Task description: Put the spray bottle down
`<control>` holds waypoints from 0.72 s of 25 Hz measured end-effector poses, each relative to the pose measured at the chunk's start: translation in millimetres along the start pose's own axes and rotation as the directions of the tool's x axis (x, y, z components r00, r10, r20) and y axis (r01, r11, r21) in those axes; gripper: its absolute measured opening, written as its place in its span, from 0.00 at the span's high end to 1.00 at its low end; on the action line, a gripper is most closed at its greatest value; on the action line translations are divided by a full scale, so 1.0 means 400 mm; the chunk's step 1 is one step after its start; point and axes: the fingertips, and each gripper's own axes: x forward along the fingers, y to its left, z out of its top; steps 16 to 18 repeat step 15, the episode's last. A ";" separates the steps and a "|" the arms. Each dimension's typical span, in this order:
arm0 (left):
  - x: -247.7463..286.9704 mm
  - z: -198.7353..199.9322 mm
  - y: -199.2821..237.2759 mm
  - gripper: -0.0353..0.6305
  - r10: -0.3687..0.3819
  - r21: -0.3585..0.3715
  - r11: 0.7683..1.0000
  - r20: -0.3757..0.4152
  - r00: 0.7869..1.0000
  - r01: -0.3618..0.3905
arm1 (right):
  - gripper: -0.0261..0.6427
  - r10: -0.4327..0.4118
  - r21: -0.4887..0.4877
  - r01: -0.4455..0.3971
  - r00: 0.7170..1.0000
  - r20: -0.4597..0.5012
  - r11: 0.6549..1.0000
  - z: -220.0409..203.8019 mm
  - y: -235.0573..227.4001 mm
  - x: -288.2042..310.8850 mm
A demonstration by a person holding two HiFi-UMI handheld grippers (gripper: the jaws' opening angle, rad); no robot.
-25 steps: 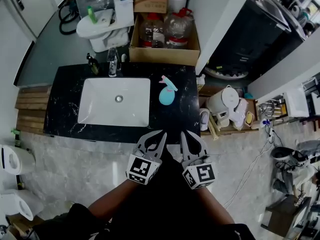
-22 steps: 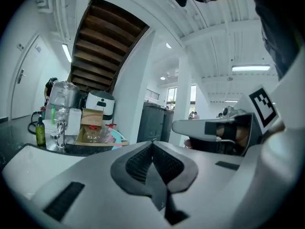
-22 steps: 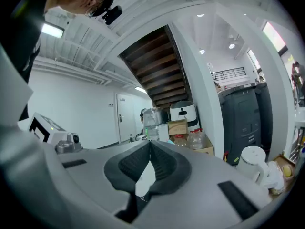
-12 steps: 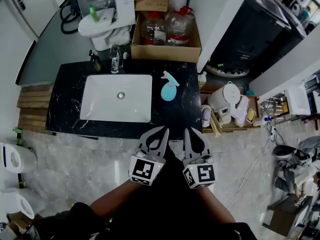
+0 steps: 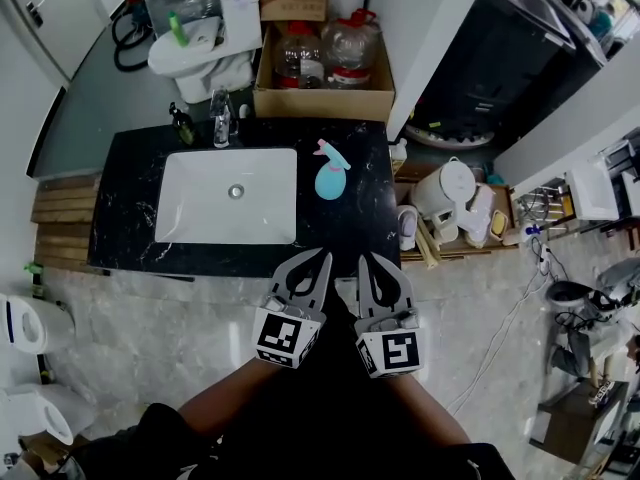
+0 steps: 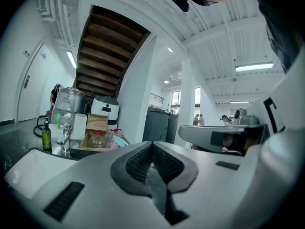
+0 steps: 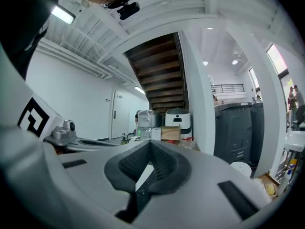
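The spray bottle (image 5: 330, 176) rests on the black counter (image 5: 125, 203) just right of the sink (image 5: 200, 213). A faucet (image 5: 220, 118) and a cardboard box (image 5: 322, 99) are behind the sink. The left gripper (image 5: 323, 256) and right gripper (image 5: 362, 260) are closed and empty in front of the sink.

- A makeshift bathroom corner in a large open hall: black counter (image 5: 130, 173) with white sink (image 5: 195, 213) at 12 o'clock.
- Toilet (image 5: 195, 53) at 11 o'clock, beside a cardboard box (image 5: 325, 100).
- Bare stair underside (image 6: 112, 46) overhead.

Teal spray bottle (image 5: 328, 179) on counter (image 5: 128, 203)
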 end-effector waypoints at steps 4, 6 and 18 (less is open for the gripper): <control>0.007 0.010 -0.016 0.93 -0.020 0.024 1.000 0.018 1.000 0.019 | 0.94 -0.024 -0.010 0.024 1.000 0.011 1.000 0.009 -0.015 0.000; 0.012 0.010 -0.023 0.93 -0.031 0.032 0.999 0.026 0.999 0.030 | 0.94 -0.035 -0.015 0.035 0.999 0.010 0.999 0.010 -0.022 -0.004; 0.045 -0.005 -0.067 0.93 -0.086 0.032 0.996 0.009 0.996 0.086 | 0.94 -0.052 -0.018 0.052 0.999 -0.011 0.998 -0.012 -0.048 -0.012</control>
